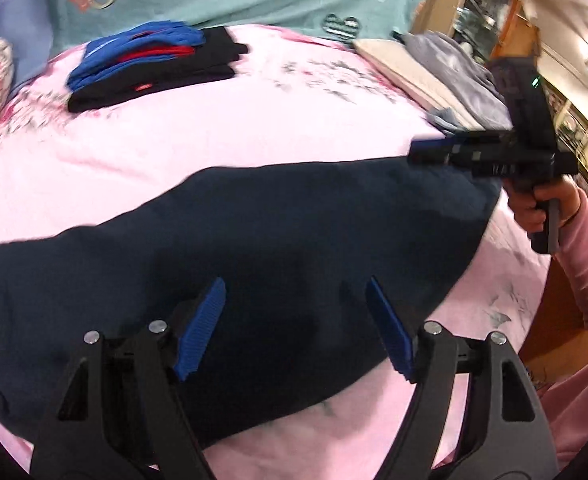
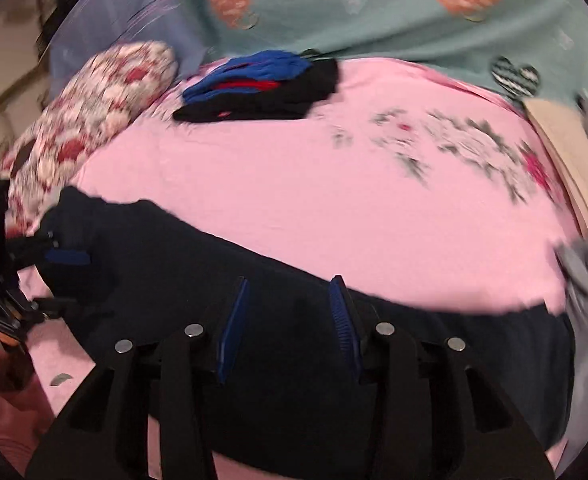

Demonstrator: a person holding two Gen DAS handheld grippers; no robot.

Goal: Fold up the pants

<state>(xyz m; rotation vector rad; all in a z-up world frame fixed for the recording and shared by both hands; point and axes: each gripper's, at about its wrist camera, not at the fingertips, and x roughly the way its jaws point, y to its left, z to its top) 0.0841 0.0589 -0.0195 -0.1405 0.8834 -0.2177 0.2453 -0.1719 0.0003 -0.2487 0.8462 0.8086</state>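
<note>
Handling: your dark pants [image 1: 253,248] look soft and limp, likely to sag and crease, not slip.
Place: they lie flat across the pink bed sheet [image 1: 221,136], already doubled over by the look of it.
Left tool [image 1: 296,328]: spread, empty, over the cloth.
Right tool [image 2: 289,328]: parted, pinching nothing.
Grip: take an outer edge, both ends.

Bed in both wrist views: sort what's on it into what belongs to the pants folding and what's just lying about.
Belongs to the job:
- dark navy pants, spread on the pink sheet
- left gripper, open above them
- right gripper, open, nothing between its fingers

Lying about:
- stack of folded blue, red and black clothes
- floral pillow
- grey garments
- teal heart blanket
</note>
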